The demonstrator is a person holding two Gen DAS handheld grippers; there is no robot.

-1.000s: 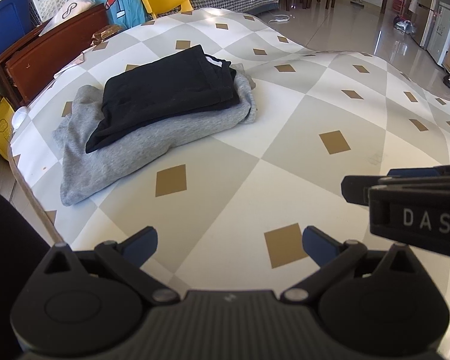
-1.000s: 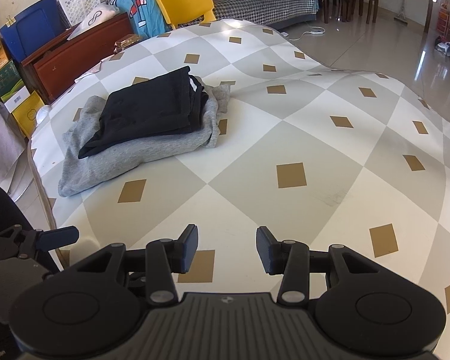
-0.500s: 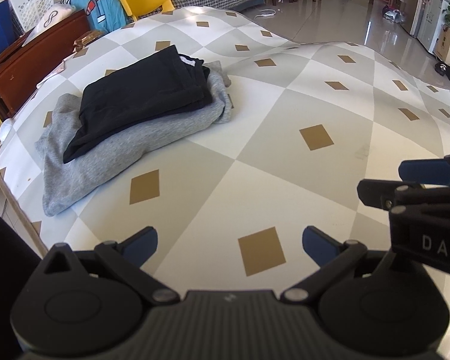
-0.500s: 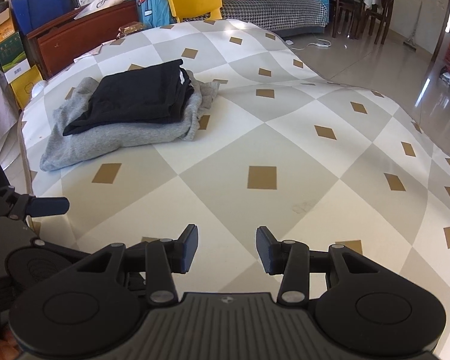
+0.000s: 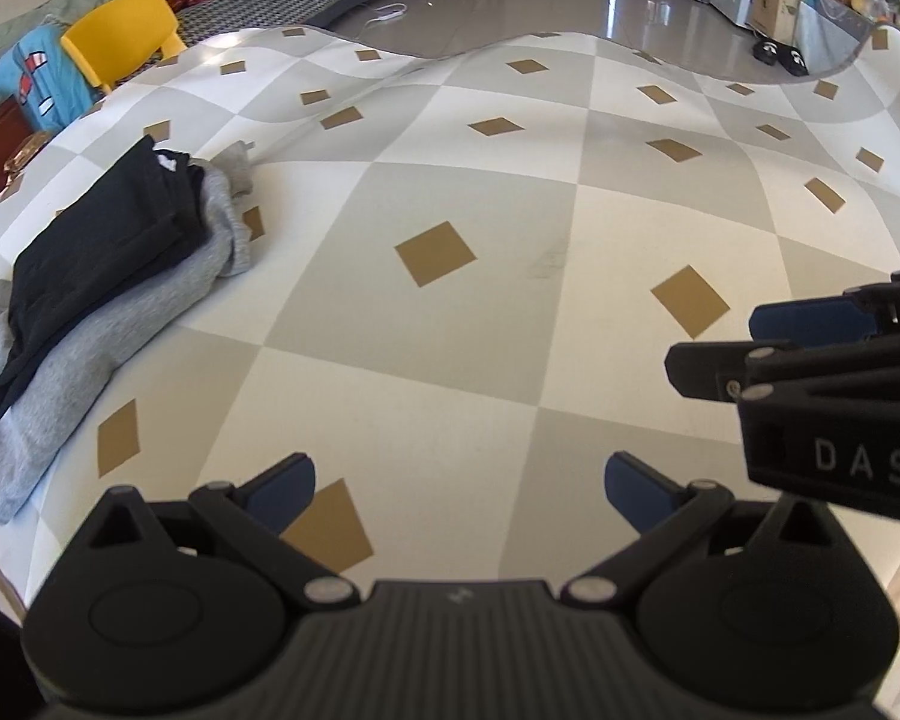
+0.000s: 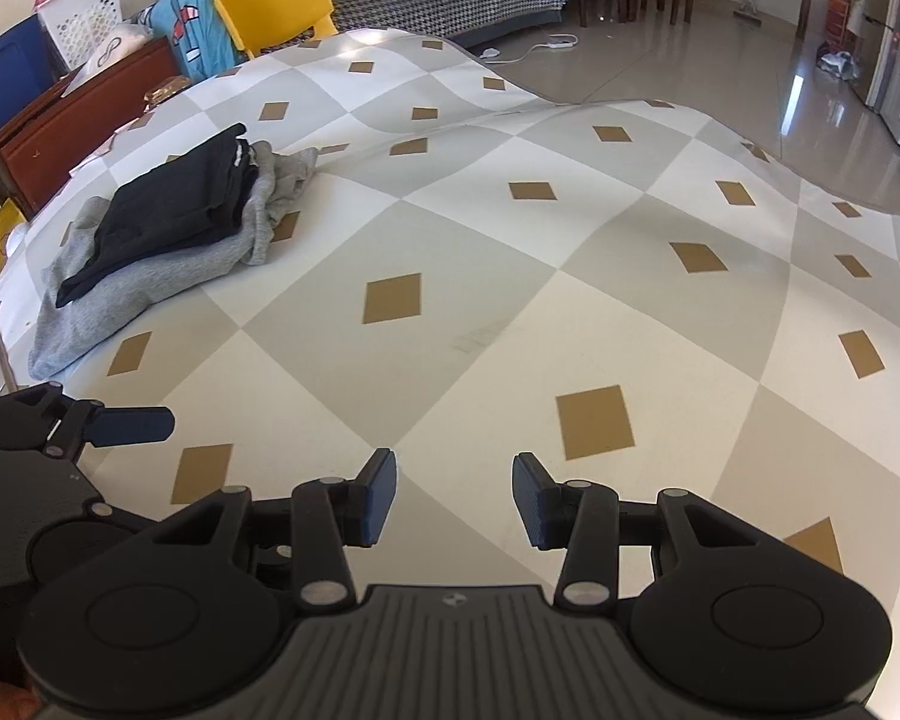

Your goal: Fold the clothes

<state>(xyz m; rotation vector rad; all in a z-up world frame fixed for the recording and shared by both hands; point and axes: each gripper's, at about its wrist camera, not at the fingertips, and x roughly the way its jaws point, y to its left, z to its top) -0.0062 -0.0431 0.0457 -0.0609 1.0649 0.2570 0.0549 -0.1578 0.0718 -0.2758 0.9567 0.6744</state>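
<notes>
- Both grippers hang over bare tablecloth with nothing between their fingers: the left gripper has its jaws spread wide, the right gripper stands about half open.
- Folded black garment lies on top of the folded grey garment, stacked at the far left of the table, well apart from both grippers.
- Behind the table stands a yellow chair.
</notes>
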